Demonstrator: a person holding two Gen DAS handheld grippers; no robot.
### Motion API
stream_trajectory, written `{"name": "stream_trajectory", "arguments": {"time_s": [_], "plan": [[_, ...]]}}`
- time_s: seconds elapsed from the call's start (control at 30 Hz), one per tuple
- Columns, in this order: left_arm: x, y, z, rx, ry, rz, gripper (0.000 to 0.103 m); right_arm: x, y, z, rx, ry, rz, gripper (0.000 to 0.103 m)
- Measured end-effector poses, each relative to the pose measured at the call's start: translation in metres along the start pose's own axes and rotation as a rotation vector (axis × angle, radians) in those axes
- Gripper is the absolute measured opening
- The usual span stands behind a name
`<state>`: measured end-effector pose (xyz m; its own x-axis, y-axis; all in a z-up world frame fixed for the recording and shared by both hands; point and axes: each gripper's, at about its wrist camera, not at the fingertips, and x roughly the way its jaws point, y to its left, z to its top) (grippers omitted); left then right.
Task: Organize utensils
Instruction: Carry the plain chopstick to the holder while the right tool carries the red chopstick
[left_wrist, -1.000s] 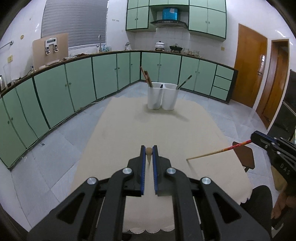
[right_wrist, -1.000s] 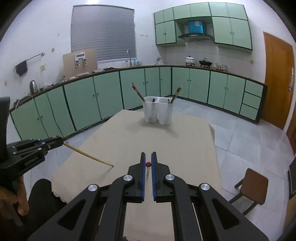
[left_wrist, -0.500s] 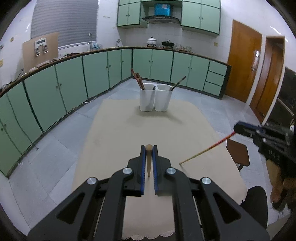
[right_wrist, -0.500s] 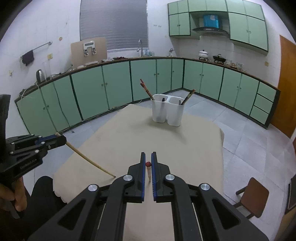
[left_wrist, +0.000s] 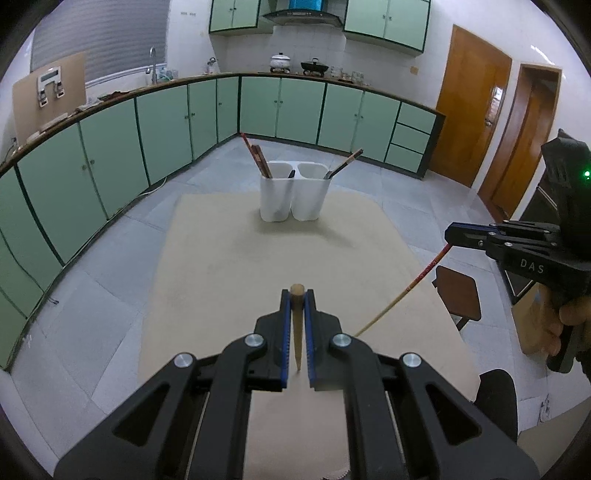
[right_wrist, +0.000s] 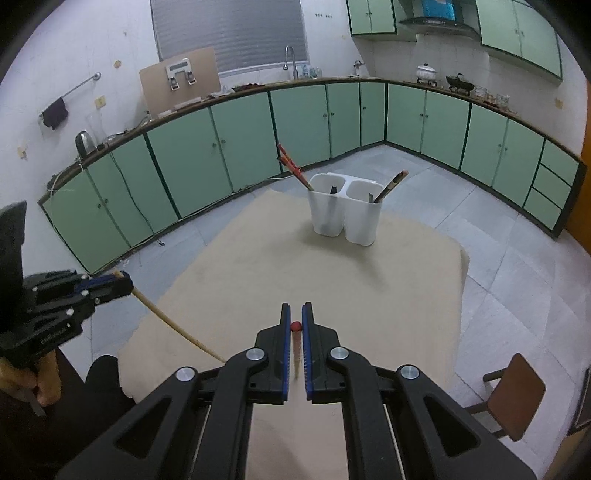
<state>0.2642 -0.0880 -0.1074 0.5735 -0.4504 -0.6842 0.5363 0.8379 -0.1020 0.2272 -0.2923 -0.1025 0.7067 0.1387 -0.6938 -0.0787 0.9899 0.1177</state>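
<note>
Both tongs have risen and come nearer the white holder (left_wrist: 293, 195), each pinching one chopstick. Left tongs (left_wrist: 296, 328) grip a plain wooden chopstick (left_wrist: 296, 332); right tongs (right_wrist: 295, 338) grip a red-tipped chopstick (right_wrist: 295, 345). Each stick hangs steeply, tip down toward the cloth-covered surface (left_wrist: 229, 266). Straight ahead at the far end stands the holder, about equally far from both

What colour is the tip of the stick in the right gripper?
Red, on the right gripper's chopstick; clearest in the right wrist view.
</note>
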Motion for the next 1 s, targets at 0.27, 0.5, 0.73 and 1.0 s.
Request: {"name": "stream_trajectory", "arguments": {"time_s": [0.27,0.5,0.73,1.0], "plan": [[-0.004,0.012,0.049,-0.015,0.014,-0.054,0.006,-0.014,-0.005,0.030,-0.007,0.012,-0.002,0.006],[-0.012,0.010,0.106,0.016,-0.017,-0.057,0.006,-0.032,-0.012,0.072,-0.014,0.000,-0.018,0.006],[-0.007,0.012,0.163,0.002,-0.059,-0.065,0.006,-0.041,-0.023,0.116,-0.002,-0.024,-0.036,0.006],[0.018,0.015,0.231,-0.003,-0.088,-0.024,0.006,-0.036,-0.034,0.183,0.019,-0.065,-0.069,0.006]]}}
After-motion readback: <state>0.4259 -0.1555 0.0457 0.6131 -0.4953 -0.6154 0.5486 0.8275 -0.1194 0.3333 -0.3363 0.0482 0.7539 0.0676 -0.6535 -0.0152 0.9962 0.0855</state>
